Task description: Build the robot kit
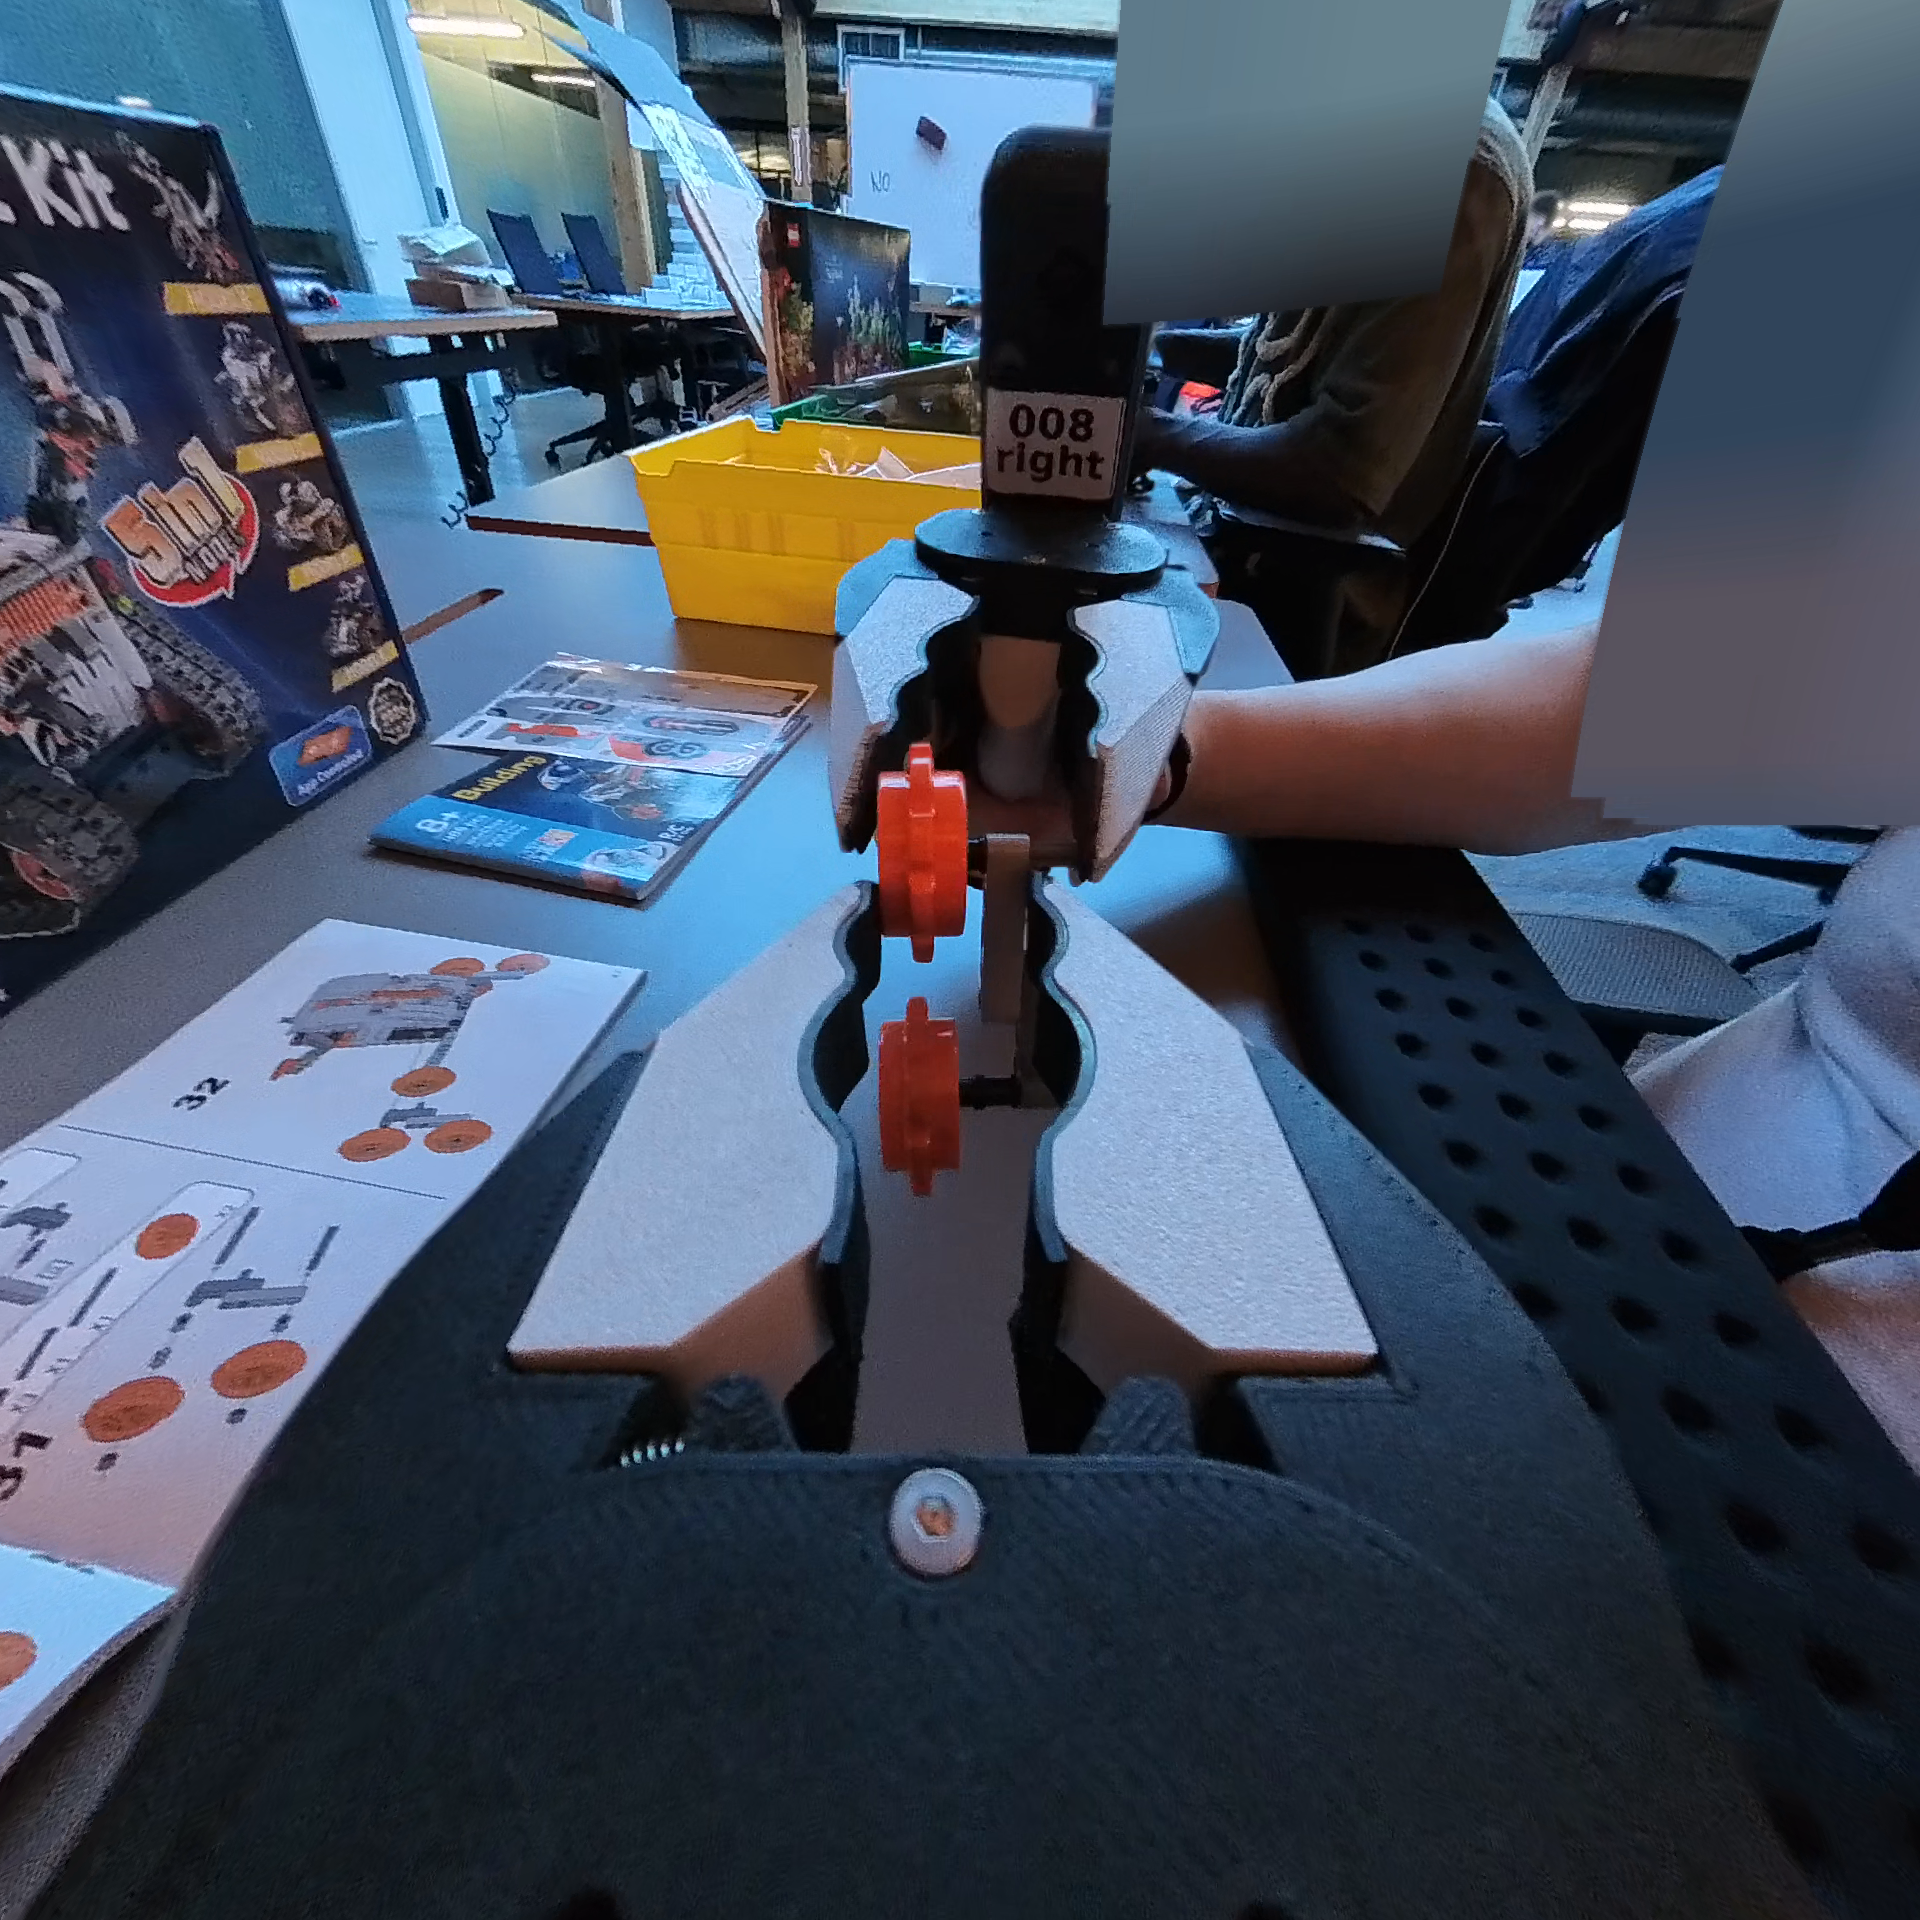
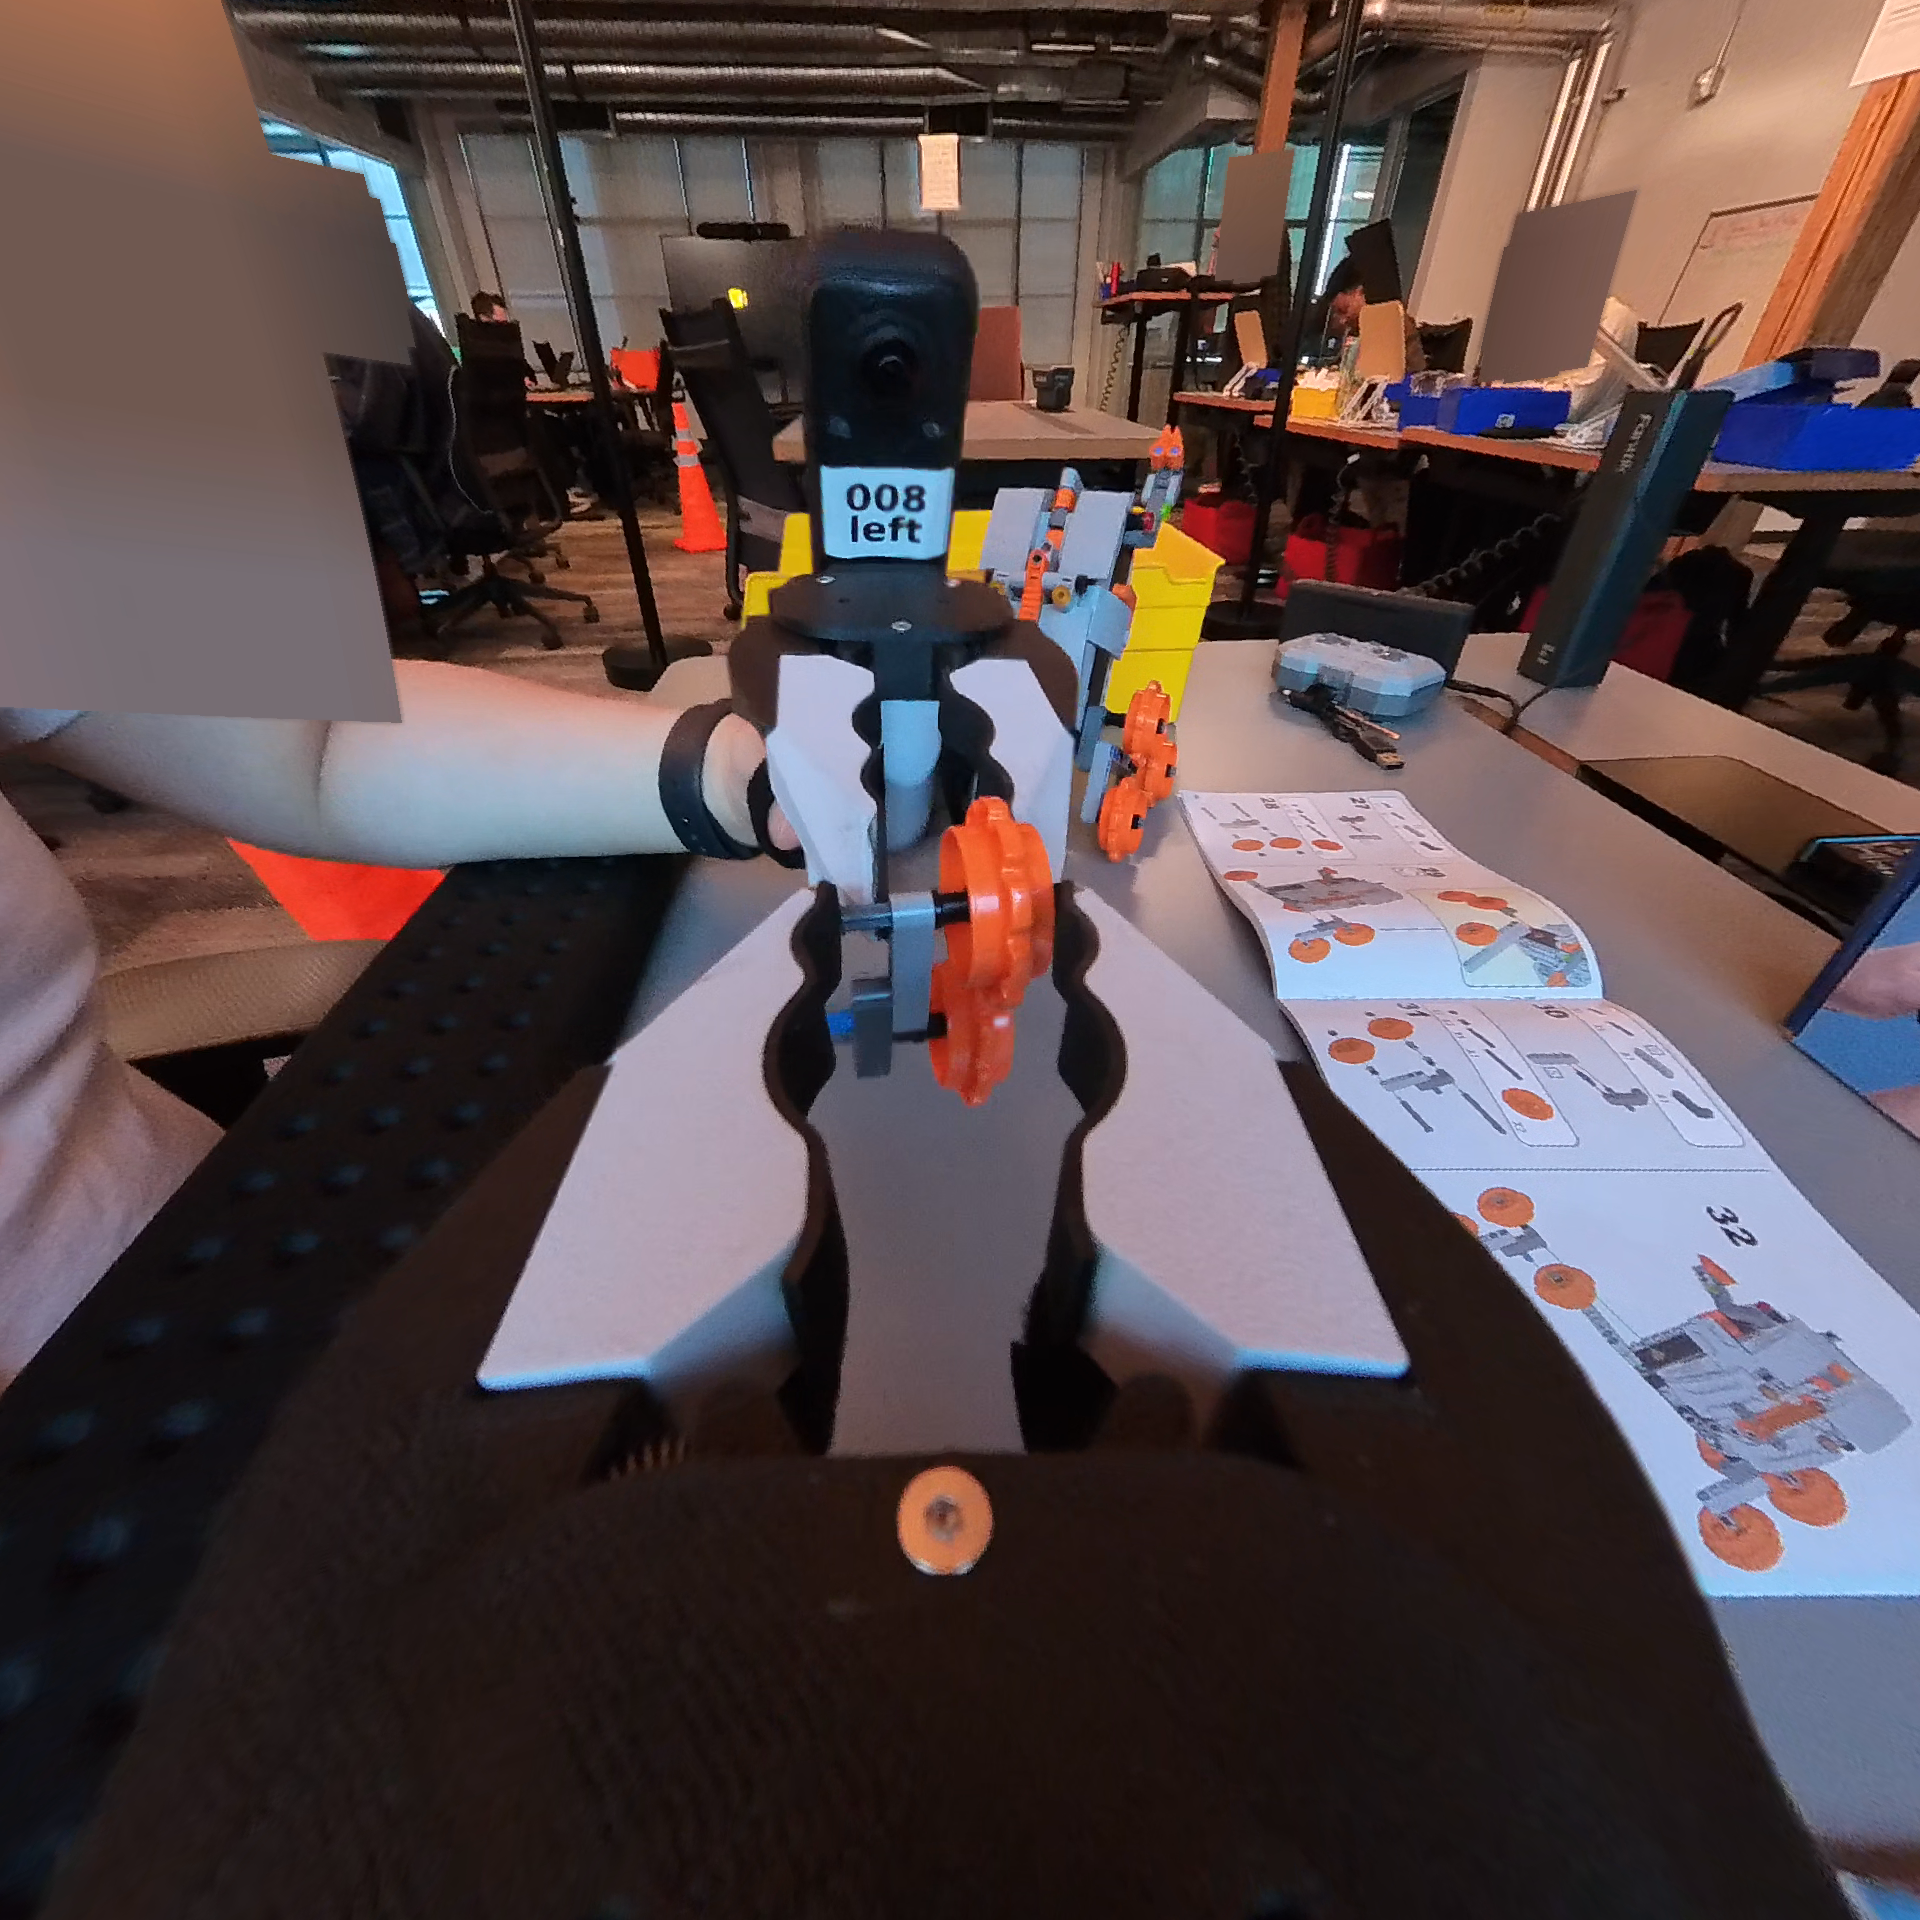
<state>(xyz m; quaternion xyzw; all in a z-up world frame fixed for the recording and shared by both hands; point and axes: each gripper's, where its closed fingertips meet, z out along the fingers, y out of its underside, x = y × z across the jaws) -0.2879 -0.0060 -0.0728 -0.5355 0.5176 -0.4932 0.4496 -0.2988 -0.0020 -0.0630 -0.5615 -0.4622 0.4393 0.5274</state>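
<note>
So my left gripper (image 1: 951, 940) and right gripper (image 2: 940, 945) sit nose to nose, both partly spread around one small grey assembly (image 2: 894, 982) carrying two orange wheels (image 1: 920, 852); can't tell which actually pinches it. One open instruction booklet (image 2: 1475, 1049) nearby, plus one yellow bin (image 1: 769, 520) holding clear bags.

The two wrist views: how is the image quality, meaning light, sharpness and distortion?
Left wrist view: dim, bluish light; the small assembly with two orange wheels is sharp, the open instruction booklet softens toward the frame edge, and straight lines bow from the wide lens. Right wrist view: warmer and brighter; the same assembly is sharp, the booklet slightly blurred at its lower end.
</note>
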